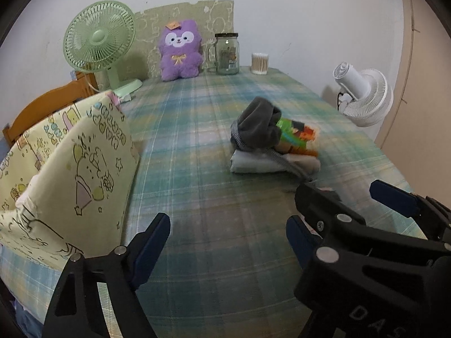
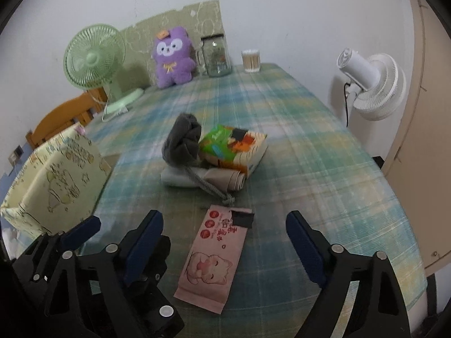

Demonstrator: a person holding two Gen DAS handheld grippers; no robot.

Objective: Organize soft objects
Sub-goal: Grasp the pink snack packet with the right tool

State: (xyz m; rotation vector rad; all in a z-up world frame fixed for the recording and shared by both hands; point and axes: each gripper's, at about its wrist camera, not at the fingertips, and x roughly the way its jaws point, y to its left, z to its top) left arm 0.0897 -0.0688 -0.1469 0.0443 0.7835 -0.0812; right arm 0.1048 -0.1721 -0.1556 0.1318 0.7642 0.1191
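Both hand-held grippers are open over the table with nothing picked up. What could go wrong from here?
1. The grey sock and tissue pack sit stacked on rolled cloths; pulling one may topple the rest.
2. The drawstring trails toward the pink pack and could snag or drag it.
3. The left hand-held gripper and right hand-held gripper are close together and may collide when reaching.

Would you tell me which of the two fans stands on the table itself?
The green fan, at the table's far left corner beside the purple plush; the white fan stands off its right edge.
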